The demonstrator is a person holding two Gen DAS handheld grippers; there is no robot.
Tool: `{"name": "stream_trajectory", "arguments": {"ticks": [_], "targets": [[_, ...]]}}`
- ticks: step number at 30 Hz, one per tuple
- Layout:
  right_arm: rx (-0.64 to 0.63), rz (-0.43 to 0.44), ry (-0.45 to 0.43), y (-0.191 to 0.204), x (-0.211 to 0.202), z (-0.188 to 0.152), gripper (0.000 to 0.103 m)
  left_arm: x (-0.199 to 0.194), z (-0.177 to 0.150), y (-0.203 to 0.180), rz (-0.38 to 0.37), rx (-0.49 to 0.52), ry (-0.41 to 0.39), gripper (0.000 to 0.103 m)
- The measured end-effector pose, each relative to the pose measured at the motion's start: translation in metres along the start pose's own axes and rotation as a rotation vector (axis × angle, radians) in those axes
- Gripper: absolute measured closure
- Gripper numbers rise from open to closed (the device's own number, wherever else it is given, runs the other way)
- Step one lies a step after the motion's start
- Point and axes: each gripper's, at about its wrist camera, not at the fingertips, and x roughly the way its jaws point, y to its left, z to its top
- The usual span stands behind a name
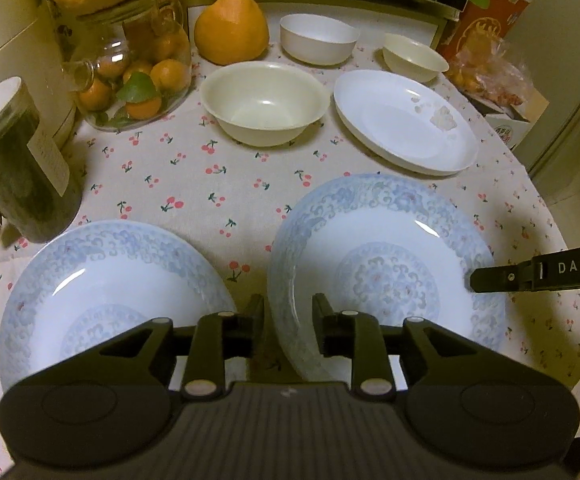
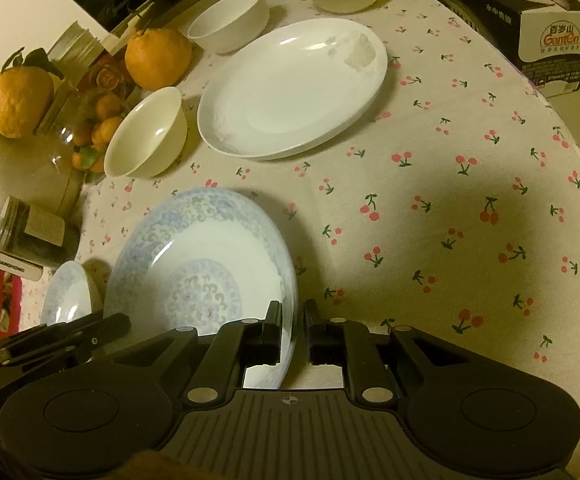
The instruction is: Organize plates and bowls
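Note:
Two blue-patterned plates sit near me on the cherry-print cloth. My left gripper (image 1: 288, 322) straddles the left rim of the right blue plate (image 1: 386, 272), with its jaws narrow around that rim. The left blue plate (image 1: 102, 292) lies beside it. My right gripper (image 2: 293, 330) has its jaws close on the right rim of the same plate (image 2: 202, 272), which looks tilted. Further back are a plain white plate (image 1: 402, 124), a large cream bowl (image 1: 264, 102), a white bowl (image 1: 318, 38) and a small cream bowl (image 1: 414, 56).
A glass jar of small oranges (image 1: 130, 76), a large orange (image 1: 232, 28), a dark jar (image 1: 14, 164) and a white container stand at the left. A carton (image 2: 550, 36) and a bag of fruit (image 1: 486, 68) sit past the table's right edge.

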Motion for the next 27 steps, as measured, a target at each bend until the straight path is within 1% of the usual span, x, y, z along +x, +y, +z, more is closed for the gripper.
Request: {"name": "stream_trajectory", "arguments": {"ticks": [1, 2, 3, 4, 5, 6, 7, 8, 9, 10, 11, 12, 14, 15, 16, 17, 21, 27], "targets": [[0.007, 0.005, -0.001, -0.001, -0.001, 0.001, 0.081, -0.001, 0.000, 0.000, -0.003, 0.000, -0.005, 0.073], [0.017, 0.011, -0.001, -0.002, -0.002, 0.001, 0.079, -0.002, 0.000, 0.000, -0.006, 0.000, -0.009, 0.069], [0.023, 0.019, -0.002, -0.002, -0.003, 0.002, 0.078, -0.004, 0.000, 0.000, -0.012, 0.000, -0.017, 0.064], [0.028, 0.025, -0.003, -0.002, -0.005, 0.002, 0.077, -0.006, 0.000, -0.001, -0.018, 0.000, -0.025, 0.062], [0.031, 0.030, -0.008, -0.002, -0.006, 0.002, 0.074, -0.008, 0.000, -0.002, -0.022, 0.002, -0.032, 0.057], [0.034, 0.035, -0.014, -0.002, -0.008, 0.003, 0.071, -0.010, 0.001, -0.002, -0.028, 0.005, -0.040, 0.050], [0.037, 0.038, -0.020, -0.002, -0.010, 0.003, 0.063, -0.013, 0.001, -0.003, -0.030, 0.009, -0.051, 0.045], [0.041, 0.043, -0.028, -0.002, -0.012, 0.004, 0.053, -0.016, 0.001, -0.005, -0.029, 0.016, -0.061, 0.034], [0.045, 0.050, -0.036, -0.002, -0.014, 0.004, 0.049, -0.018, 0.001, -0.006, -0.027, 0.022, -0.071, 0.026], [0.046, 0.057, -0.044, -0.002, -0.016, 0.004, 0.042, -0.021, 0.001, -0.007, -0.024, 0.031, -0.082, 0.023], [0.044, 0.062, -0.051, -0.001, -0.018, 0.005, 0.036, -0.024, 0.001, -0.008, -0.023, 0.038, -0.090, 0.015], [0.039, 0.067, -0.059, 0.000, -0.020, 0.005, 0.033, -0.027, 0.001, -0.008, -0.021, 0.044, -0.100, 0.009], [0.019, 0.074, -0.079, 0.004, -0.025, 0.005, 0.021, -0.032, 0.000, -0.007, -0.014, 0.049, -0.115, 0.003], [0.004, 0.078, -0.091, 0.006, -0.027, 0.004, 0.018, -0.034, -0.001, -0.007, -0.008, 0.054, -0.121, 0.001], [-0.010, 0.078, -0.104, 0.009, -0.029, 0.004, 0.013, -0.036, -0.002, -0.006, 0.001, 0.058, -0.126, 0.000], [-0.027, 0.077, -0.118, 0.011, -0.030, 0.003, 0.010, -0.038, -0.004, -0.005, 0.012, 0.061, -0.128, 0.000], [-0.109, 0.075, -0.157, 0.027, -0.035, -0.001, 0.007, -0.046, -0.008, 0.006, 0.035, 0.050, -0.132, 0.000], [-0.229, 0.099, -0.183, 0.058, -0.033, -0.014, 0.005, -0.056, -0.018, 0.034, 0.067, 0.004, -0.126, 0.000]]}}
